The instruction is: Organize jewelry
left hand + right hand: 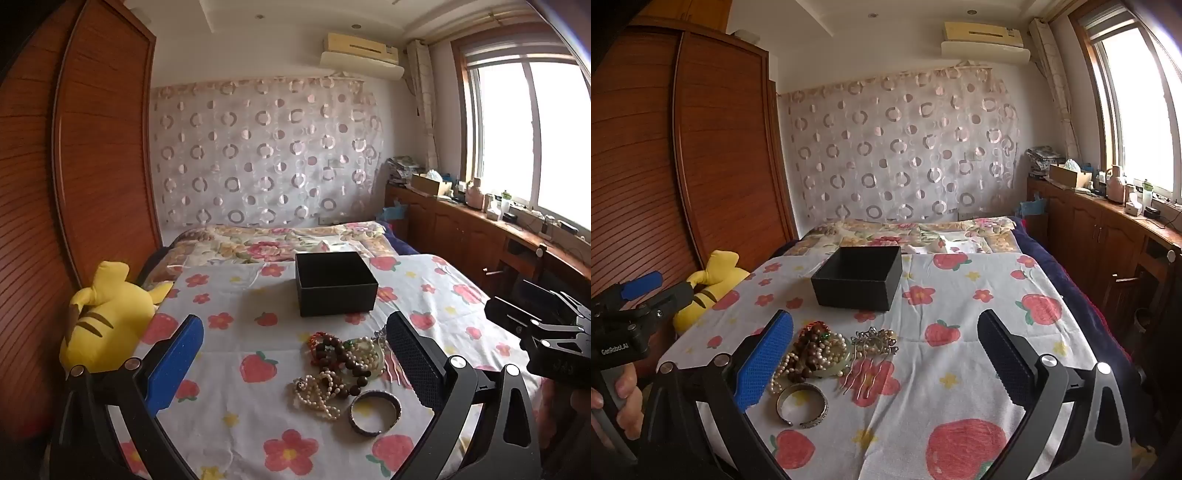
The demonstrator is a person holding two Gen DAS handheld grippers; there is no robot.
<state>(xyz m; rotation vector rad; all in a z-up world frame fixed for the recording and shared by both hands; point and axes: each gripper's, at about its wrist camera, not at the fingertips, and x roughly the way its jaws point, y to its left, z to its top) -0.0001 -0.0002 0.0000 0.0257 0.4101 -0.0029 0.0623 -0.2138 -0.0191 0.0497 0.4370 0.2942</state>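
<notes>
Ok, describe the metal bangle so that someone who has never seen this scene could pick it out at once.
Find the black box on the strawberry-print cloth. In front of it lies a jewelry pile of beads and pearls. The bangle lies at the pile's near edge, flat on the cloth: the only rigid silver ring, not strung beads.

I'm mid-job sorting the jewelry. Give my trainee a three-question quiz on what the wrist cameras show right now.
1. True or false: the black box already holds jewelry.
2. Which piece lies nearest the cameras: A) silver bangle, B) hair comb, C) pearl strand?
3. Fill in: both the left claw and the right claw are ____, holding nothing.

Key: 1. False: what shows of its inside looks empty, and the jewelry lies in a pile on the strawberry-print cloth. 2. A. 3. open.
</notes>
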